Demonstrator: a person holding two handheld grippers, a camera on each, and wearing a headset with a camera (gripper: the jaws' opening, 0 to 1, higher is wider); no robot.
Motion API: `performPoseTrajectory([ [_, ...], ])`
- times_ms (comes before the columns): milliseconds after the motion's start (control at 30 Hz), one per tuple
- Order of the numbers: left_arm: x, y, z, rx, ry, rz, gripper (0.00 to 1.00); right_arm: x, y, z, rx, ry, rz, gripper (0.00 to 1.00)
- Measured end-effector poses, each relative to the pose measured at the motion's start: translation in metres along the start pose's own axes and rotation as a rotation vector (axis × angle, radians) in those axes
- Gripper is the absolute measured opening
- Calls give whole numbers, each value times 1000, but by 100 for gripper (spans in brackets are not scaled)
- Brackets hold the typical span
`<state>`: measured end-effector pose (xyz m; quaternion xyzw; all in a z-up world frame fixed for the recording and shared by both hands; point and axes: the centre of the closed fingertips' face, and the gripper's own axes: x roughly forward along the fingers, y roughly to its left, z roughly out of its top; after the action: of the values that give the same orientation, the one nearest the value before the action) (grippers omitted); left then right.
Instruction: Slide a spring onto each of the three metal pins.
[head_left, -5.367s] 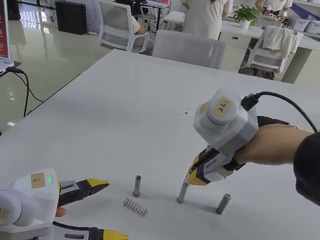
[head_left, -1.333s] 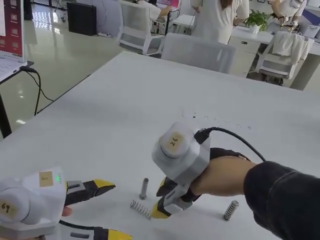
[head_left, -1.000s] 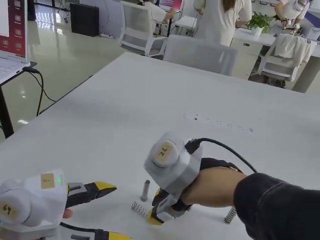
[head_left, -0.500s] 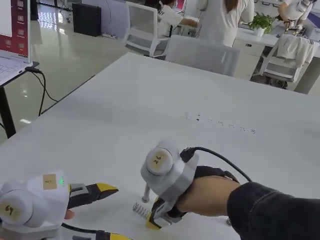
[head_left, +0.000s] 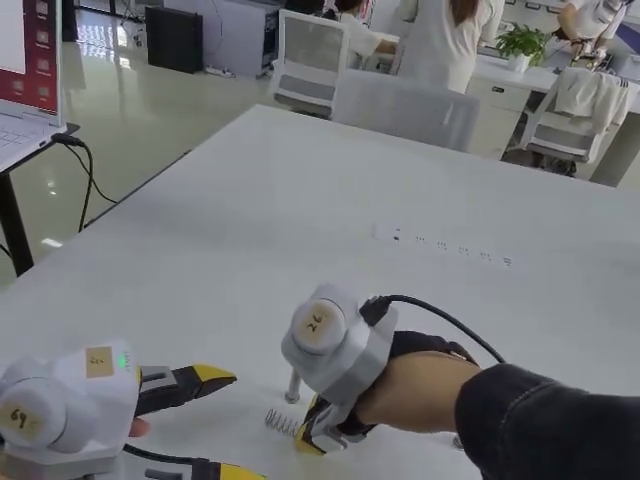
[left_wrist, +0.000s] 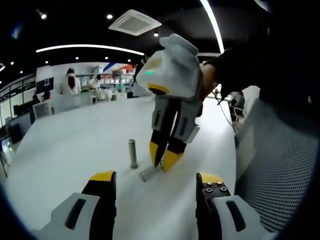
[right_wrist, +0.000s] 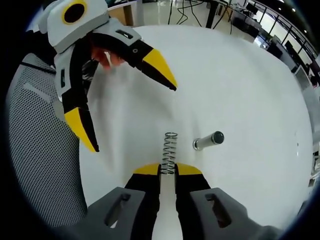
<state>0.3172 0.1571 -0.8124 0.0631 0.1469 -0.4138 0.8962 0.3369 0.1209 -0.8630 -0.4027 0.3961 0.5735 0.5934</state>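
The right claw (right_wrist: 168, 169) pinches the near end of the spring (right_wrist: 170, 147), which lies flat on the table (right_wrist: 240, 75).
The spring points straight out from that claw; the upright pin (right_wrist: 209, 140) stands just beside it. The left claw (left_wrist: 156, 176) is spread, farther off.

Silver coil spring (right_wrist: 170, 147) flat (one end in the right gripper (right_wrist: 168, 169)), just beside upright bare pin (right_wrist: 209, 140).

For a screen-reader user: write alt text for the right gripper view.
The right gripper, its yellow-tipped jaws shut, grips one end of a spring lying on the white table. A bare metal pin sits close beside the spring, not touching it. The left gripper hangs at upper left, jaws wide open.
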Motion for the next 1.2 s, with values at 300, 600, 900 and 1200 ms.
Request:
performPoseTrajectory([
  [300,1,-2,1,3,3,-6,57,-19,11,5,-56,-6,32,8],
  [600,0,-5,1,7,6,-18,51,-35,21,15,-100,-24,69,8],
  [900,-1,-8,5,18,2,-31,39,-40,31,20,-149,-24,96,8],
  [1200,0,-15,8,20,-8,-61,21,-42,37,18,-203,-15,117,8],
])
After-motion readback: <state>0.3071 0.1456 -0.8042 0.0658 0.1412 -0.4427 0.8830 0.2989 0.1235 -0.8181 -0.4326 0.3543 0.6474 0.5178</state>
